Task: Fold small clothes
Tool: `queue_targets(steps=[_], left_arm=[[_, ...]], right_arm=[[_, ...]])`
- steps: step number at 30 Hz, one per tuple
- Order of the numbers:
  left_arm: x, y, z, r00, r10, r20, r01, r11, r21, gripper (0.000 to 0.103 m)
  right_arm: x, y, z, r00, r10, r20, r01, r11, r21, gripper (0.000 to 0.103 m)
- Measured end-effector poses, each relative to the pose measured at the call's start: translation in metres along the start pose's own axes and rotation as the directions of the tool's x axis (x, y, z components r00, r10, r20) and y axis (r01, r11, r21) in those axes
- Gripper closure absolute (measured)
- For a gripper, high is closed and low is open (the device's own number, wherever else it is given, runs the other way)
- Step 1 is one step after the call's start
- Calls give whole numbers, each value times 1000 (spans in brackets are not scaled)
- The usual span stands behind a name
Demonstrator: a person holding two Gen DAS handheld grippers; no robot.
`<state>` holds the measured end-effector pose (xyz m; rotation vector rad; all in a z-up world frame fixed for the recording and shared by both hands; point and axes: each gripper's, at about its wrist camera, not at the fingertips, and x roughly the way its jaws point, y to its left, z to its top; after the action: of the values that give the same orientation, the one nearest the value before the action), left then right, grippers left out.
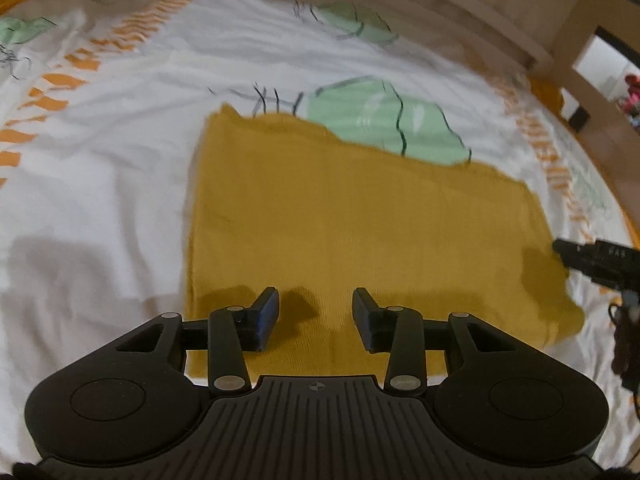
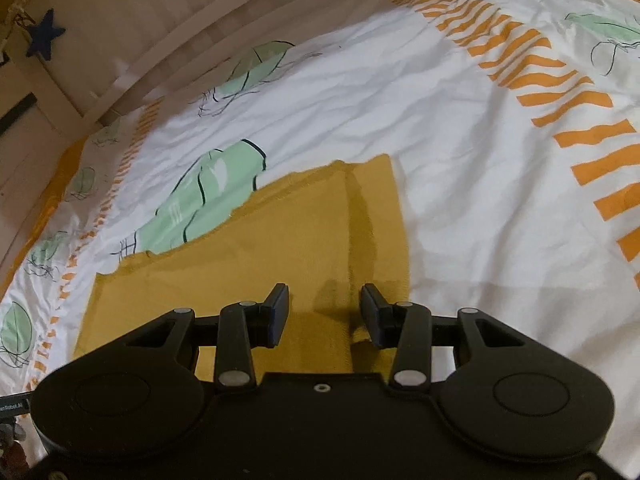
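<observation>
Mustard cloth lies folded flat on the bed's printed sheet. Left tool hovers at the cloth's 6 o'clock edge, jaws wide, holding nothing. Right tool, equally wide and bare, hangs above a fold line.

Folded cloth flat on bedsheet, bed rail behind, w/ both grippers above.
</observation>
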<state>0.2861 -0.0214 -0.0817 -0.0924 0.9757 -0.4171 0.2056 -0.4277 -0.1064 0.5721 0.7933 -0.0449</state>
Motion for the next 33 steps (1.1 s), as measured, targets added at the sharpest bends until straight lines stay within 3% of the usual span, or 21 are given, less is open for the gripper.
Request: queue_targets(steps=[6, 12, 13, 17, 22, 28, 33], left_arm=[[9, -6, 0, 997, 71, -3, -71, 997, 27, 64], [12, -11, -2, 993, 120, -5, -120, 991, 62, 64], [11, -12, -2, 992, 128, -2, -128, 989, 67, 64], [8, -14, -1, 989, 147, 11, -147, 986, 84, 64], [8, -15, 0, 987, 161, 16, -162, 983, 89, 64], [8, -16, 0, 985, 172, 12, -172, 980, 97, 64], [13, -15, 0, 983, 186, -5, -185, 978, 92, 64]], right_arm=[[2, 2, -2, 1000, -2, -9, 2, 1000, -18, 52], [8, 10, -6, 999, -17, -34, 15, 998, -58, 74], [9, 12, -7, 999, -30, -35, 27, 997, -72, 87], [7, 22, -8, 997, -75, -23, 71, 989, -132, 93], [1, 23, -6, 986, -166, 6, 164, 972, -169, 96], [2, 18, -7, 988, -153, -10, 150, 979, -140, 95], [-5, 14, -5, 996, -90, 6, 90, 990, -106, 78]])
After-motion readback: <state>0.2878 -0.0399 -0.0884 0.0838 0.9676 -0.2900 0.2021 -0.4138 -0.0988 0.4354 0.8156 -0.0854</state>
